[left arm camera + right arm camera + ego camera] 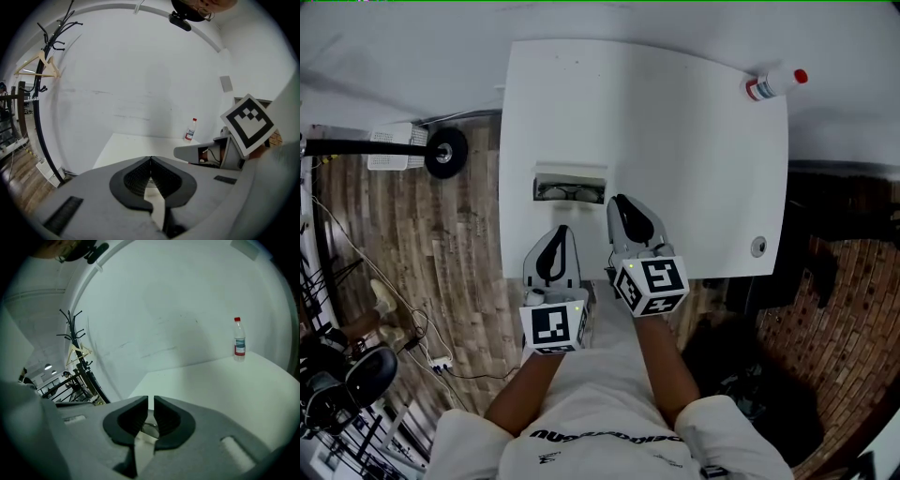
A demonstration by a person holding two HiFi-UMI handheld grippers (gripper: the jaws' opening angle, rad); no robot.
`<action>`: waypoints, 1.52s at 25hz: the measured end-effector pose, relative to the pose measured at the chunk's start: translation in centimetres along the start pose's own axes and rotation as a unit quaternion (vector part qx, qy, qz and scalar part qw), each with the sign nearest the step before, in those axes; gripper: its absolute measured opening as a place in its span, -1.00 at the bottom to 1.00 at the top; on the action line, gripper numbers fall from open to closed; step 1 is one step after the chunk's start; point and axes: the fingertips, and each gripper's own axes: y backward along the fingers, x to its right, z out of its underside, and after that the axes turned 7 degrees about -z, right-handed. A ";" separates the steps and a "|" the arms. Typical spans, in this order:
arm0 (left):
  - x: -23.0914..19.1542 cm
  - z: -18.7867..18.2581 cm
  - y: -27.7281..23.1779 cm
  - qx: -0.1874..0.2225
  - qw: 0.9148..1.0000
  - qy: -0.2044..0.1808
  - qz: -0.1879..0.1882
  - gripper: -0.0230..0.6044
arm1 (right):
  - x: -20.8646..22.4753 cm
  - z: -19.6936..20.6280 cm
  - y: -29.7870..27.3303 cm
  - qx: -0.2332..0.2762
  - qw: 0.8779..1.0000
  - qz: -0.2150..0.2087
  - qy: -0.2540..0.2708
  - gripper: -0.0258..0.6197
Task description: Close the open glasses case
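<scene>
The open glasses case (570, 186) lies near the front left of the white table (675, 141), its lid up and dark glasses inside. My left gripper (561, 231) hovers over the table's front edge just short of the case, jaws shut and empty; its own view (151, 159) shows the tips touching. My right gripper (621, 199) sits right beside the case's right end, with only a thin slit between the jaws (151, 399) and nothing held. The case is hidden behind the jaws in both gripper views.
A clear bottle with a red cap (775, 84) stands at the table's far right corner. A small round silver object (758, 247) lies near the front right edge. A black stand base (445, 152) and cables are on the wooden floor at the left. A coat stand (44, 70) is by the wall.
</scene>
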 end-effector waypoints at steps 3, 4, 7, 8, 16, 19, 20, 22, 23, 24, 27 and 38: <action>-0.3 0.2 -0.1 -0.001 1.000 0.005 -0.006 -0.93 | 0.3 0.9 -0.8 -0.012 1.000 0.000 0.002 -0.82; -0.4 0.3 -0.2 -0.002 1.000 0.006 -0.007 -0.93 | 0.4 1.2 -1.1 -0.017 1.000 0.000 0.002 -0.79; -0.7 1.1 -0.3 -0.005 1.000 0.005 -0.007 -0.93 | 1.0 2.2 -2.0 -0.028 1.000 0.001 -0.003 -0.76; -0.7 1.3 -0.4 -0.006 1.000 0.004 -0.006 -0.93 | 1.2 2.3 -2.3 -0.030 1.000 0.001 -0.003 -0.74; -0.7 2.1 -0.4 -0.011 1.000 0.004 -0.002 -0.93 | 2.5 3.6 -3.7 -0.047 0.999 0.000 -0.013 -0.67; -0.7 2.4 -0.6 -0.016 1.000 0.008 0.003 -0.93 | 3.1 4.2 -4.1 -0.052 0.999 0.000 -0.015 -0.67; -0.7 2.3 -0.7 -0.017 1.000 0.010 0.005 -0.93 | 3.2 4.3 -4.3 -0.053 0.998 -0.002 -0.015 -0.67; -0.8 2.4 -0.8 -0.018 1.000 0.011 0.006 -0.93 | 3.5 4.4 -4.6 -0.053 0.998 -0.008 -0.022 -0.67; -0.8 2.5 -0.9 -0.019 1.000 0.011 0.006 -0.93 | 3.6 4.5 -4.8 -0.053 0.998 -0.011 -0.025 -0.67; -0.9 2.6 -1.0 -0.021 1.000 0.010 0.006 -0.93 | 3.7 4.5 -4.9 -0.054 0.998 -0.014 -0.027 -0.67; -0.9 3.1 -1.3 -0.025 1.000 0.009 0.007 -0.93 | 3.6 4.4 -5.2 -0.054 0.998 -0.022 -0.034 -0.67; -1.2 3.4 -1.4 -0.024 0.999 0.022 0.001 -0.93 | 4.3 4.3 -6.2 -0.060 0.997 -0.020 -0.041 -0.67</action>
